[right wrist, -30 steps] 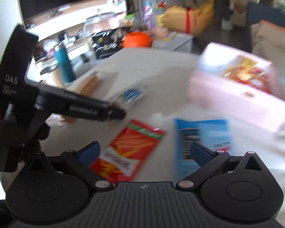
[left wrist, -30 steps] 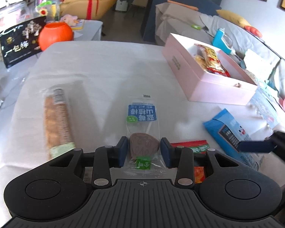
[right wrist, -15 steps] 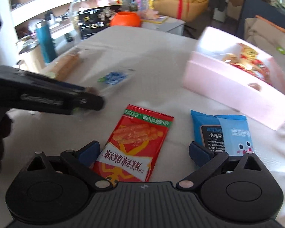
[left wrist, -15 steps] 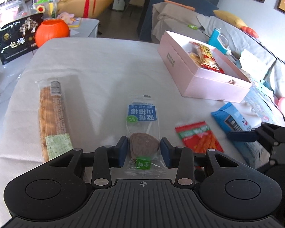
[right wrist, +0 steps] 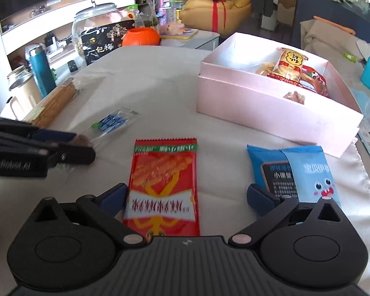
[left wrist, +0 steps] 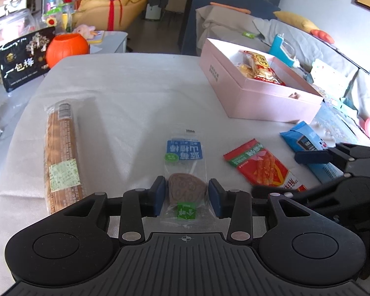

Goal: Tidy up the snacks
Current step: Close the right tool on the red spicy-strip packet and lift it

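My left gripper (left wrist: 187, 194) is shut on the near end of a clear snack packet (left wrist: 185, 153) with a blue label and a brown disc inside. In the right wrist view that left gripper (right wrist: 82, 144) comes in from the left, with the clear packet (right wrist: 116, 122) sticking out of it. My right gripper (right wrist: 187, 194) stands wide open astride a red snack packet (right wrist: 162, 172) lying flat on the white cloth; its left fingertip is close to the packet's edge. A blue packet (right wrist: 296, 170) lies just outside its right finger. The open pink box (right wrist: 271, 113) beyond holds several snacks.
A long stick-biscuit pack (left wrist: 60, 153) lies on the left of the table. An orange pumpkin pot (left wrist: 67, 49) and a black bag (left wrist: 24, 59) stand past the far left corner, beside a glass jar (right wrist: 96, 24) and a teal bottle (right wrist: 40, 71). The pink box (left wrist: 259, 98) fills the far right.
My right gripper has sunk and swung until it straddles the red packet, which was off to its left before. My left gripper drew back slightly, the clear packet staying between its fingers.
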`<action>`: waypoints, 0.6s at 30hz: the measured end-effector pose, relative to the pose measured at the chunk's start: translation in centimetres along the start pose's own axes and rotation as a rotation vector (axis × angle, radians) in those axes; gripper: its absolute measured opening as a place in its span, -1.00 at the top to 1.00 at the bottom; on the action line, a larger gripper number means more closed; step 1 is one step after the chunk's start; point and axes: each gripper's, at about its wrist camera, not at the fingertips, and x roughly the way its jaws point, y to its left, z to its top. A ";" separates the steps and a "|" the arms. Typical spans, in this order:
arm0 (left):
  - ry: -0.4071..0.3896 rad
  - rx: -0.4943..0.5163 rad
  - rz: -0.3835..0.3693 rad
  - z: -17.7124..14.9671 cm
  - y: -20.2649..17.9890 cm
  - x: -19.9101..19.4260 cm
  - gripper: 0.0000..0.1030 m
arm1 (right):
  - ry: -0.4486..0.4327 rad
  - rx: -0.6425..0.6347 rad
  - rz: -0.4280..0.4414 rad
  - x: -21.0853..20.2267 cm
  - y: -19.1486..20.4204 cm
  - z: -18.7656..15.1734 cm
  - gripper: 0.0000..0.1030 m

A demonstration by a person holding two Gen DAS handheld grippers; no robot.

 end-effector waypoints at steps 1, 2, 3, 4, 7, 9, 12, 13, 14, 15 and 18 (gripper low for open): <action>-0.001 0.002 0.000 0.0 0.0 0.0 0.16 | -0.001 0.007 -0.003 0.2 0.1 0.3 -0.94; -0.002 0.004 0.000 0.0 0.0 0.0 0.16 | -0.004 0.008 -0.005 0.3 0.2 0.4 -0.84; -0.002 0.005 0.001 0.0 -0.1 0.0 0.16 | -0.008 -0.001 -0.003 0.3 0.5 0.5 -0.77; -0.002 0.006 0.003 0.0 -0.1 0.0 0.16 | -0.010 -0.016 0.007 0.1 0.8 0.6 -0.58; -0.003 0.014 0.010 -0.1 -0.3 -0.1 0.16 | -0.002 -0.052 0.044 -1.0 1.2 0.6 -0.07; -0.006 0.027 0.017 -0.2 -0.5 -0.1 0.15 | -0.010 -0.068 0.029 -1.8 1.3 0.4 -0.07; -0.004 0.056 0.027 -0.3 -1.0 0.0 0.16 | -0.018 -0.046 -0.003 -2.7 0.4 0.2 -0.03; 0.000 0.068 0.028 -0.3 -1.1 0.0 0.16 | -0.016 -0.027 -0.004 -2.9 -0.2 0.1 -0.02; 0.006 0.086 0.031 -0.3 -1.3 -0.1 0.15 | -0.016 -0.005 -0.004 -3.2 -0.8 0.1 -0.01; 0.013 0.108 0.032 -0.4 -1.6 -0.1 0.12 | -0.019 0.013 -0.005 -3.6 -1.4 0.0 -0.01; 0.030 0.175 0.012 -0.8 -2.6 -0.2 -0.12 | -0.042 0.059 -0.010 -4.9 -3.1 -0.1 -0.01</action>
